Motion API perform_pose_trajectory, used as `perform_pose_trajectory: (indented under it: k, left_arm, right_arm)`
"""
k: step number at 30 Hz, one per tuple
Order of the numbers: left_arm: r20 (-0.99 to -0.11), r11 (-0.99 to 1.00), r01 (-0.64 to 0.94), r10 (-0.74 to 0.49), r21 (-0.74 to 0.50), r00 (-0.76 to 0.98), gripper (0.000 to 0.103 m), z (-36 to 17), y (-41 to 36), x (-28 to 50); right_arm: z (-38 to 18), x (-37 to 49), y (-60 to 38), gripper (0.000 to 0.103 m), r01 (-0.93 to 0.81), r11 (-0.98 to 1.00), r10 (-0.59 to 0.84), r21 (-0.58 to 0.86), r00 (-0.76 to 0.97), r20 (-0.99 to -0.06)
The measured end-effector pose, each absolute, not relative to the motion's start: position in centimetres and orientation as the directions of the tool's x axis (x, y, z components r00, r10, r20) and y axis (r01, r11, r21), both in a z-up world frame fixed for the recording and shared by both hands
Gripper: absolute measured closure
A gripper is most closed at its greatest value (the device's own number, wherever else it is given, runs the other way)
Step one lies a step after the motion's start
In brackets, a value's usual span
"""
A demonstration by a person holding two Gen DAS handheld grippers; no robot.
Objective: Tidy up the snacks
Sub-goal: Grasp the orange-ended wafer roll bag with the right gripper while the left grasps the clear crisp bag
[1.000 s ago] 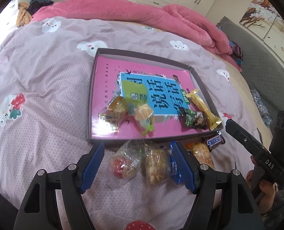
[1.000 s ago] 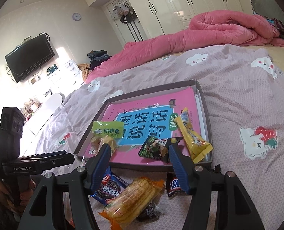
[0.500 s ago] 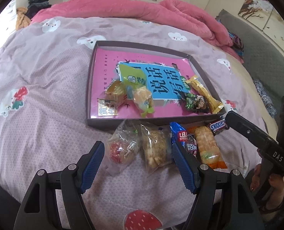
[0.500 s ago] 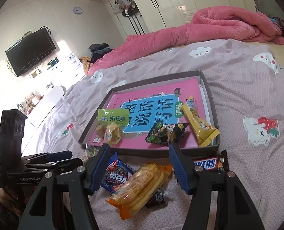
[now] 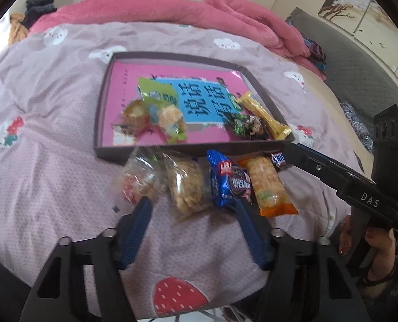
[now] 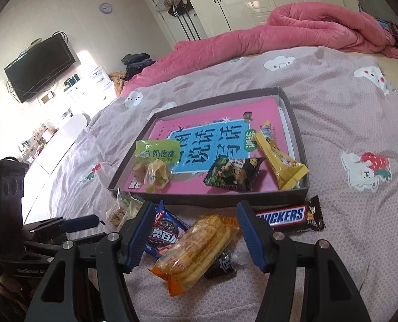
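A grey tray (image 5: 110, 152) (image 6: 295, 112) with a pink book in it lies on the bed. It holds a green-labelled candy bag (image 6: 156, 158), a dark green snack packet (image 6: 231, 174) and a yellow bar (image 6: 282, 161). In front of the tray lie a clear candy bag (image 5: 134, 182), a clear oat-cake bag (image 5: 187, 187), a blue cookie pack (image 5: 227, 185) (image 6: 164, 230), an orange biscuit pack (image 5: 268, 187) (image 6: 199, 249) and a Snickers bar (image 6: 287, 216). My left gripper (image 5: 193, 204) is open, just short of the oat-cake bag. My right gripper (image 6: 193, 212) is open above the orange biscuit pack.
The bed has a mauve cartoon-print sheet (image 5: 46, 139) and a rolled pink duvet (image 6: 293, 32) at the far side. A small dark wrapped sweet (image 6: 223, 265) lies beside the orange pack. A TV (image 6: 38, 67) hangs on the wall at the left.
Both grippers have drawn back from the tray toward the near bed edge. The loose snacks now lie further ahead of the fingers. Nothing has been picked up.
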State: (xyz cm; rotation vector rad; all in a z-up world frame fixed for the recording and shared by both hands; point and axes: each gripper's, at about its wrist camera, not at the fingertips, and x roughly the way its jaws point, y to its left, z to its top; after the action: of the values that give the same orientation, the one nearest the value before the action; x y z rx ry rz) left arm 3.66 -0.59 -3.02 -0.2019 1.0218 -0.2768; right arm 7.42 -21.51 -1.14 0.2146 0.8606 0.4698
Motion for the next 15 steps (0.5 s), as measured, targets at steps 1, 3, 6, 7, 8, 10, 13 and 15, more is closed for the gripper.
perform_pose_trajectory:
  k: [1, 3, 6, 7, 8, 10, 13, 15]
  left_arm:
    - [-0.813, 0.944, 0.132, -0.327, -0.301, 0.482, 0.045, -3.3, -0.6, 3.7]
    - [-0.815, 0.940, 0.128, -0.337, -0.315, 0.471, 0.046, -3.7, -0.6, 3.7]
    - [-0.813, 0.933, 0.118, -0.354, -0.339, 0.462, 0.047, -4.1, -0.4, 3.8]
    - [-0.812, 0.933, 0.116, -0.356, -0.342, 0.462, 0.047, -4.1, -0.4, 3.8]
    - [-0.812, 0.931, 0.115, -0.358, -0.346, 0.461, 0.048, -4.2, -0.3, 3.9]
    - [-0.812, 0.929, 0.112, -0.364, -0.354, 0.456, 0.052, -4.4, -0.3, 4.0]
    - [-0.815, 0.928, 0.112, -0.366, -0.355, 0.449, 0.053, -4.8, -0.3, 4.2]
    - [-0.816, 0.928, 0.114, -0.368, -0.355, 0.445, 0.054, -5.0, -0.4, 4.4]
  right_arm:
    - [-1.2, 7.4, -21.6, 0.040, -0.308, 0.876, 0.482, 0.371, 0.552, -0.680]
    - [-1.5, 7.3, -21.7, 0.040, -0.298, 0.874, 0.486, 0.384, 0.537, -0.690]
    - [-1.9, 7.1, -22.0, 0.040, -0.281, 0.869, 0.494, 0.407, 0.513, -0.702]
    - [-2.1, 7.1, -22.1, 0.040, -0.276, 0.864, 0.503, 0.421, 0.504, -0.703]
    - [-2.3, 7.1, -22.2, 0.040, -0.272, 0.861, 0.509, 0.430, 0.499, -0.702]
    - [-2.6, 7.3, -22.3, 0.040, -0.266, 0.853, 0.522, 0.450, 0.485, -0.702]
    - [-3.5, 7.8, -22.4, 0.043, -0.249, 0.840, 0.541, 0.482, 0.451, -0.710]
    - [-4.2, 8.2, -22.3, 0.046, -0.232, 0.836, 0.547, 0.497, 0.424, -0.722]
